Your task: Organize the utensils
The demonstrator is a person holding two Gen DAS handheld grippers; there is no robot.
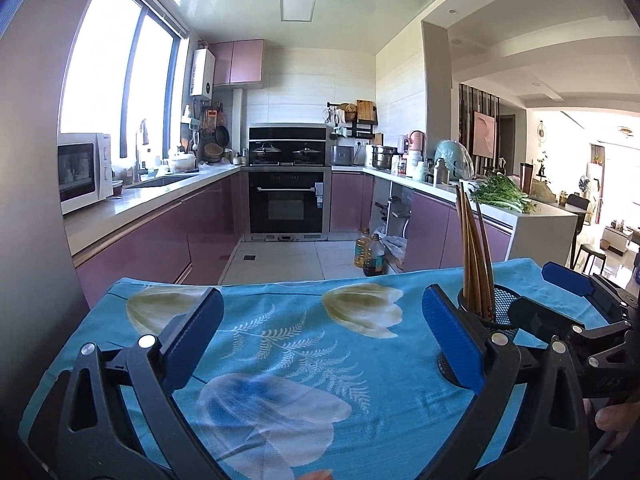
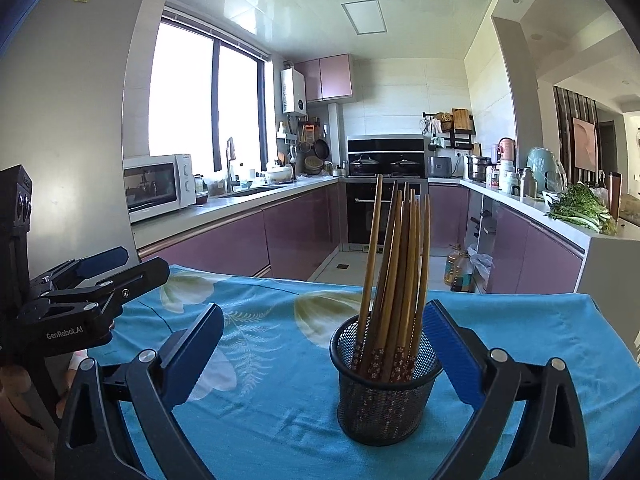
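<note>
My right gripper is gaping wide around the mesh chopstick holder, pads gripping nothing. My left gripper is gaping empty beside it.

Two handheld black grippers with blue finger pads

Left gripper: black plastic frame, curved arms with triangular cut-outs, round silver pivot screws, two flat blue pads, the right-side one with a fine ribbed texture. Right gripper: same build, black linkages, silver screws, blue pads with a grid-like texture. From the right wrist view, the left unit's side shows white "GenRobot.AI" lettering on the black body, small screws, a slotted black bar and a boxy black block on top. A bare hand shows at the frame edge; no sleeve visible.
</note>
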